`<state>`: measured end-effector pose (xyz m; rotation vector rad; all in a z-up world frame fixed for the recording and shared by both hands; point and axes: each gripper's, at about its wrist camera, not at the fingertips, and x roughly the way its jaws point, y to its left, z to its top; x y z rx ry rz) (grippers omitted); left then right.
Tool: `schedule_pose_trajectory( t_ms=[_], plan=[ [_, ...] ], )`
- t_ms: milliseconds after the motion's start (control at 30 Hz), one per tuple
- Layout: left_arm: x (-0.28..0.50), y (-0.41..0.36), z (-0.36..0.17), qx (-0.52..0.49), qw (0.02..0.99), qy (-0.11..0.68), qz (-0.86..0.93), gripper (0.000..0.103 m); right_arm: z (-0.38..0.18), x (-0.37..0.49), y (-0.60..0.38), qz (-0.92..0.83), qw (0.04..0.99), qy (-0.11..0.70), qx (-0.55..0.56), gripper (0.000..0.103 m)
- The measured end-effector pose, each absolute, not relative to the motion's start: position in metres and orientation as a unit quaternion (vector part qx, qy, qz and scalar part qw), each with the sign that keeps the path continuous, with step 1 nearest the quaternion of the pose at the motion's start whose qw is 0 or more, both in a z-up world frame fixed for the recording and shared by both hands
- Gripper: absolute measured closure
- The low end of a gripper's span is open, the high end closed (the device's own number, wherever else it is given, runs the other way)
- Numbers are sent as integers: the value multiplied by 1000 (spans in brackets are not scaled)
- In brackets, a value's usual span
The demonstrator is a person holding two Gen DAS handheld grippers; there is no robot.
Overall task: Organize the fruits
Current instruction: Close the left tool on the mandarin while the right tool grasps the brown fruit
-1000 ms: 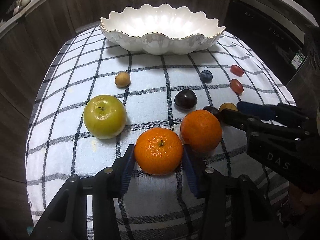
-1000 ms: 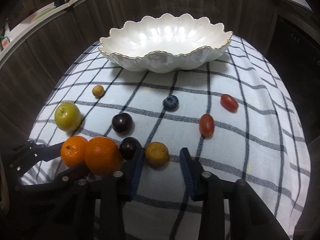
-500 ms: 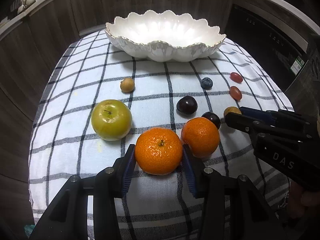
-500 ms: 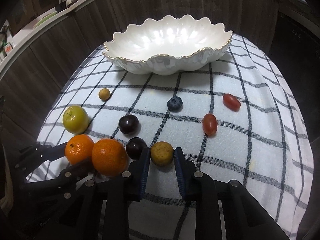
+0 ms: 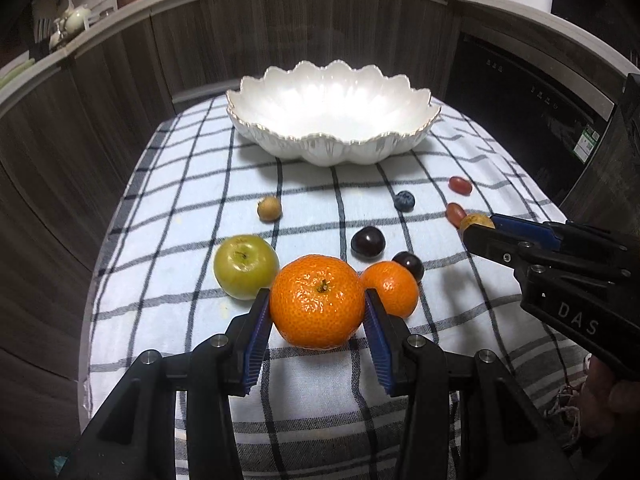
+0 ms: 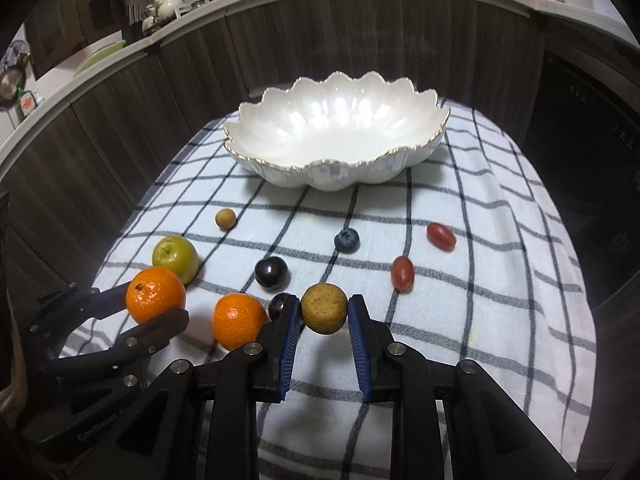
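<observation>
My left gripper (image 5: 316, 308) is shut on a large mandarin (image 5: 317, 301), held a little above the checked cloth; from the right wrist view the same mandarin (image 6: 155, 295) hangs at the left. My right gripper (image 6: 324, 310) is shut on a small yellow-brown fruit (image 6: 324, 308), also lifted off the cloth. A second mandarin (image 5: 391, 288) lies on the cloth between the two grippers. The white scalloped bowl (image 5: 332, 148) stands at the far end with nothing in it.
On the checked cloth (image 6: 500, 280) lie a green apple (image 5: 245, 266), a small tan fruit (image 5: 269, 208), two dark plums (image 5: 368, 242) (image 5: 408, 264), a blueberry (image 6: 346, 240) and two red grape tomatoes (image 6: 441, 236) (image 6: 402, 273). Dark wood panelling rings the table.
The right gripper's jaws have shut on the yellow-brown fruit. Both grippers have risen with their fruit, and the bowl now sits lower and farther off in both views.
</observation>
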<state>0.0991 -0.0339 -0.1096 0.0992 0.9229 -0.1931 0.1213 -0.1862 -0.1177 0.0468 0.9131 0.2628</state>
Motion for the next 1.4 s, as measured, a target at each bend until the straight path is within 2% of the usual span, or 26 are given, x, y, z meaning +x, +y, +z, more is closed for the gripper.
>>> schedule_pose_trajectory(
  t_ms=[533,1400],
  plan=[
    [92,-34,-80,54,906,411,-92,59,-83,110,-193,115,910,399,22,77],
    [139,-41,-38,48,918,384,-92,59,-36,150,-207,98,928,359,24,77]
  ],
)
